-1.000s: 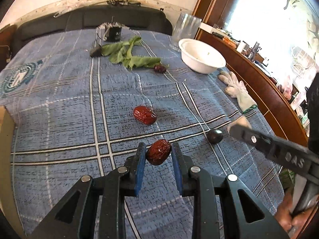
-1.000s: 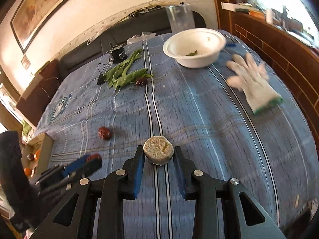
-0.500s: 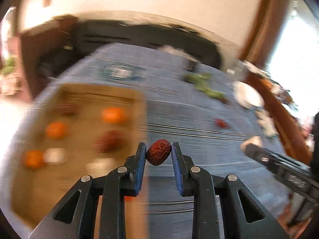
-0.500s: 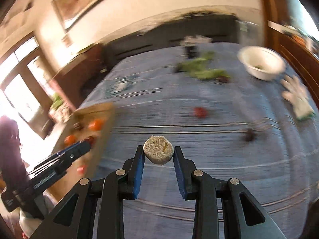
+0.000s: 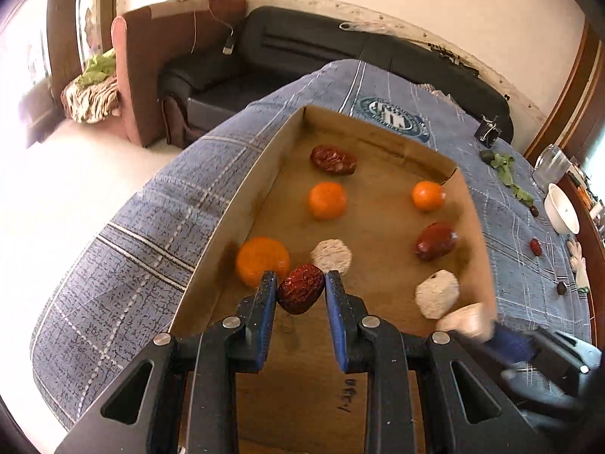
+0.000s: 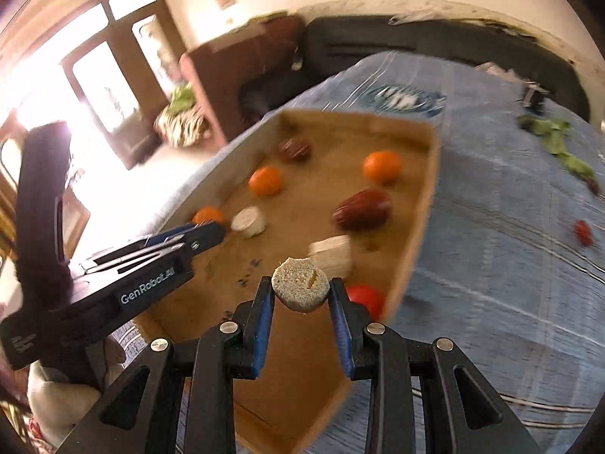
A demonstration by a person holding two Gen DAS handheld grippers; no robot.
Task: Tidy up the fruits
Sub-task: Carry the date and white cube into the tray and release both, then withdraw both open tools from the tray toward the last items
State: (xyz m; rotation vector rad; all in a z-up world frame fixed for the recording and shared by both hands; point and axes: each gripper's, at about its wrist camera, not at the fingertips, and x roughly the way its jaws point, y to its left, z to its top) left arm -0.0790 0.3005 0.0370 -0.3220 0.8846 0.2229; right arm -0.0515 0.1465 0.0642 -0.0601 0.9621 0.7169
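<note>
Both grippers swung from open cloth to over cardboard tray (image 5: 242,204). Left gripper (image 5: 300,293) clamps red date (image 5: 301,292) above tray's near-left, beside orange (image 5: 261,261). Right gripper (image 6: 300,290) pinches pale puck (image 6: 300,283) over near-right rim. Lower into bare floor patches; release gently, avoid neighbours.

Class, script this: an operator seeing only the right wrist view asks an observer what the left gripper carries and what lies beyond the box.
Operator: My jaws hold a pale round piece; what does the left gripper hold?
Observer: It is shut on a red date.
Operator: Anything loose beyond the box?
Observer: A small dark fruit lies on the blue cloth, near a white glove.
</note>
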